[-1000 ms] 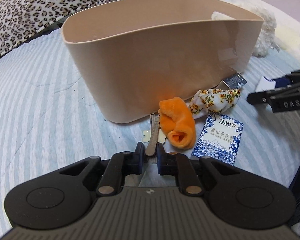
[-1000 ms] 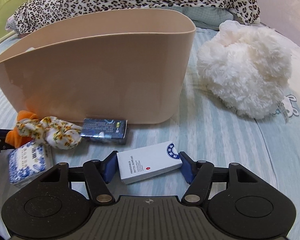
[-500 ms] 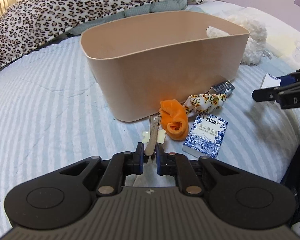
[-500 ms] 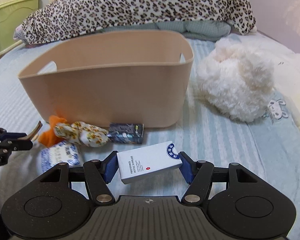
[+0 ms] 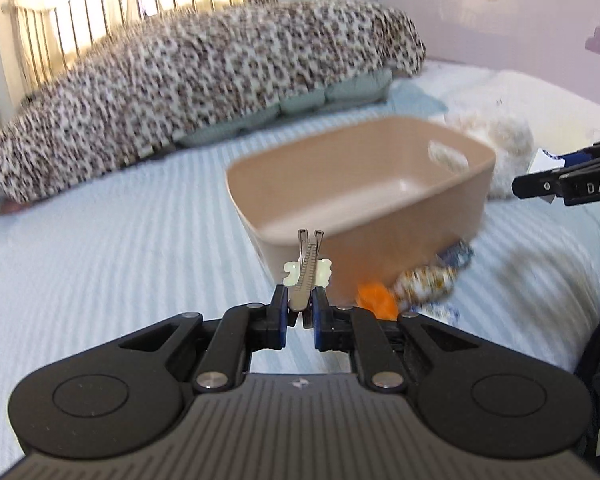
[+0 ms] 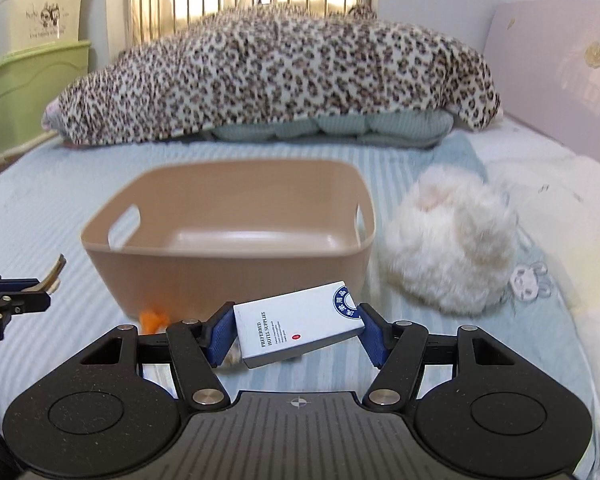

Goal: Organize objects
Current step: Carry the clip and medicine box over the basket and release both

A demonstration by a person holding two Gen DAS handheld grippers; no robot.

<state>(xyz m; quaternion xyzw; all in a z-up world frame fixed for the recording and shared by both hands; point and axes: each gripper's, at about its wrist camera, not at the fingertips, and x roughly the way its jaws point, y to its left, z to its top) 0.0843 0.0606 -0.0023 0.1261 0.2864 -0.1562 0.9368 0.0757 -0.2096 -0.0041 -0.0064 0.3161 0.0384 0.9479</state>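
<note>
Both claws higher than before: left claw (image 5: 300, 309) grips hair clip (image 5: 307, 270), right claw (image 6: 296, 330) box (image 6: 298, 330).

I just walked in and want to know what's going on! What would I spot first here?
Probably the big tan basket sitting empty in the middle of the striped bed. Right in front of it, the right tool holds up a white box, and the left tool pinches a small hair clip. Behind stretches a leopard-print blanket, with a fluffy white toy right of the basket.
</note>
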